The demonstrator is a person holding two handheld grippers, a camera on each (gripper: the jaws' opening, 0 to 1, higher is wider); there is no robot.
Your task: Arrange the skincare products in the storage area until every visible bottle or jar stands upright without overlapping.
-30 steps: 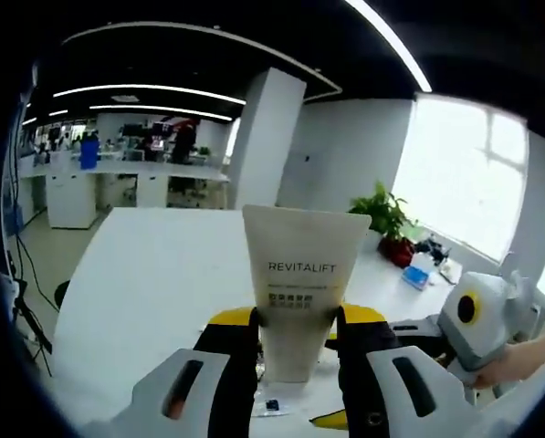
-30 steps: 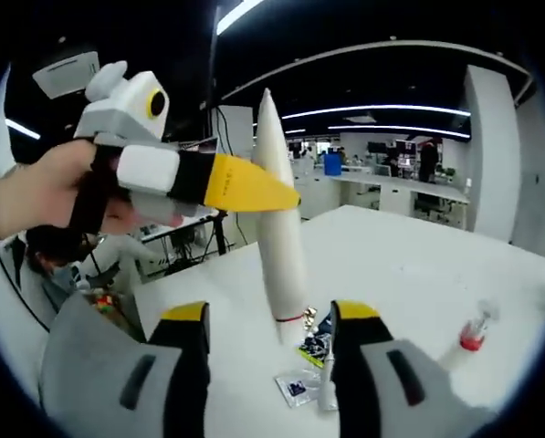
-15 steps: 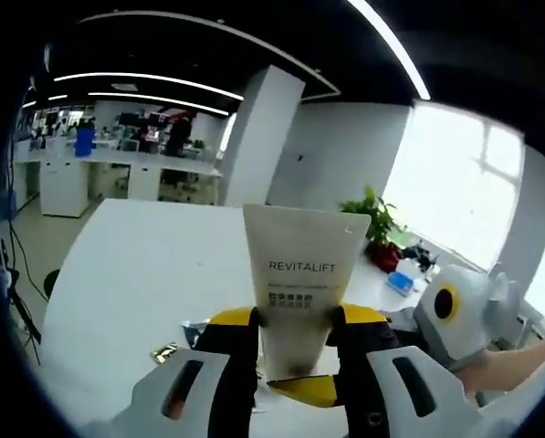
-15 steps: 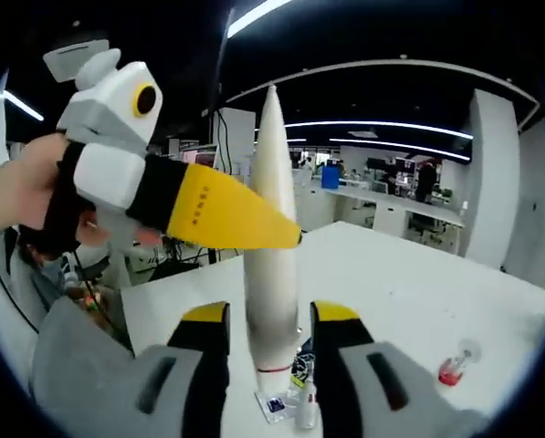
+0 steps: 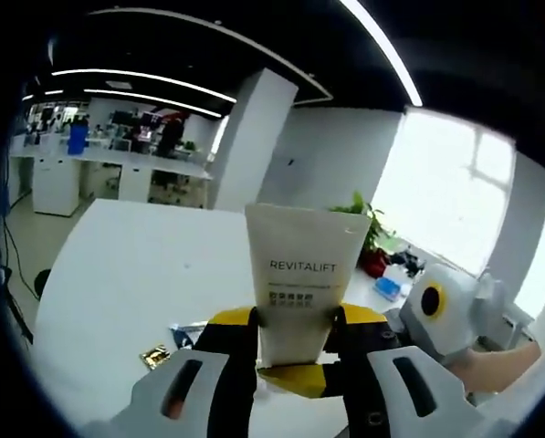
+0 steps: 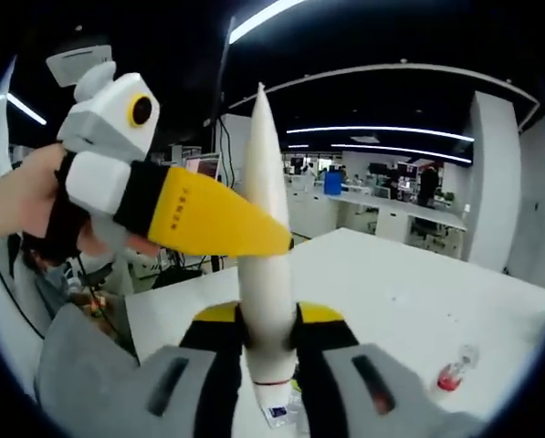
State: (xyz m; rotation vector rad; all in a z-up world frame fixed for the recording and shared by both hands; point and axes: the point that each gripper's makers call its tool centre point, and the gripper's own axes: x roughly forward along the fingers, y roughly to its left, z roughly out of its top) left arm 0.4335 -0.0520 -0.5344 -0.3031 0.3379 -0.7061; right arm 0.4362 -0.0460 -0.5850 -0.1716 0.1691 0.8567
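Tube [image 5: 298, 274] base hidden btwn jaws; small print illegible. Sachets [image 5: 155, 354] on table [image 5: 135, 265] too small to be identified.

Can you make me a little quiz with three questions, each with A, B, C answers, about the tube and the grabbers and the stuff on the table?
1. Where is the REVITALIFT tube?
A. Lying flat on the table
B. Up in the air, pinched by both grippers
C. Inside a box

2. What colour are the tips of the left gripper?
A. Yellow
B. Green
C. Pink

3. What is the right gripper doing?
A. Wide open, with nothing in it
B. Squeezing the little bottle with red in it
C. Closed on the tube

Answers:
1 B: in both views jaws press the tube's sides above the white table.
2 A: yellow pads sit on either side of the tube in the left gripper view.
3 C: its jaws touch the tube on both sides.
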